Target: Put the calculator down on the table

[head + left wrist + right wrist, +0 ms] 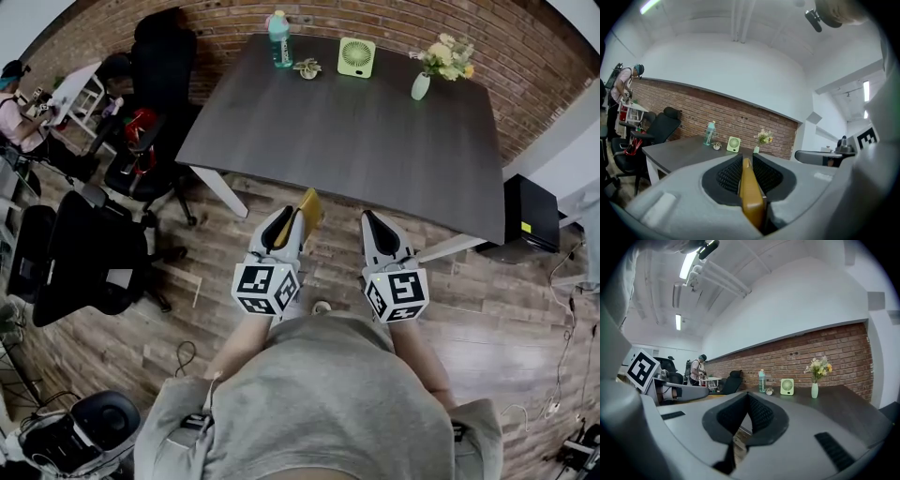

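Observation:
The calculator [310, 208] is a thin yellow slab, seen edge-on between the pads of my left gripper [292, 221]. That gripper is shut on it and holds it in the air over the wooden floor, short of the near edge of the dark table [356, 141]. In the left gripper view the calculator [751, 197] stands upright between the jaws of the left gripper [746, 163], with the table [677, 152] ahead. My right gripper [376, 225] hangs beside it, shut with nothing in it; in the right gripper view its tips [747, 397] meet.
On the table's far edge stand a bottle [279, 39], a small plant [307, 68], a green fan [356, 56] and a vase of flowers [422, 84]. Office chairs [84, 253] are at the left, a black box [530, 216] at the right, a person [14, 112] far left.

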A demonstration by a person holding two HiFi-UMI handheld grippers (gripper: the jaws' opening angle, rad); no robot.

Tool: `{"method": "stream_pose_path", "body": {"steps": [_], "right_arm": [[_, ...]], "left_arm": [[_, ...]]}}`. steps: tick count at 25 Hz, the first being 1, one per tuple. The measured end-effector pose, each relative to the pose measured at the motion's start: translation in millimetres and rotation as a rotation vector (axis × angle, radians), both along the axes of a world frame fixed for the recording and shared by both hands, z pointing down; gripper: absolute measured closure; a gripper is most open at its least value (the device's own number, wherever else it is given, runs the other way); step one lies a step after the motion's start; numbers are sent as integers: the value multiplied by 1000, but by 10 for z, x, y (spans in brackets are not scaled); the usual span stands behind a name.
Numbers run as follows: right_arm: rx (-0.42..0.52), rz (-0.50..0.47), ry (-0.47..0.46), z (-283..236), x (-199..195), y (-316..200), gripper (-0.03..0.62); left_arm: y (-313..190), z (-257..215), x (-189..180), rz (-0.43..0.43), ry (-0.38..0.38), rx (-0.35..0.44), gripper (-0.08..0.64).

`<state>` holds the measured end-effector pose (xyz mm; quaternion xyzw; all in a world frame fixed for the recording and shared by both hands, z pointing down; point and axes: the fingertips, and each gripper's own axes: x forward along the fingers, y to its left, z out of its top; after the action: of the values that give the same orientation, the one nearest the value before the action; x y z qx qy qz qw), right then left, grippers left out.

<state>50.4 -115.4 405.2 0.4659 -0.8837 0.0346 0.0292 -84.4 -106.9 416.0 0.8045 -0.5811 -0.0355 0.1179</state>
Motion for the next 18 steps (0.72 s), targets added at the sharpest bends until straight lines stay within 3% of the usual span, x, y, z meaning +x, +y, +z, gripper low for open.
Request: {"method": "stream_pose_path", "body": {"steps": [18], "right_arm": [[-53, 25, -11, 276, 254, -581, 591]], "left_arm": [[-737, 155, 141, -12, -6, -32, 486]]}}
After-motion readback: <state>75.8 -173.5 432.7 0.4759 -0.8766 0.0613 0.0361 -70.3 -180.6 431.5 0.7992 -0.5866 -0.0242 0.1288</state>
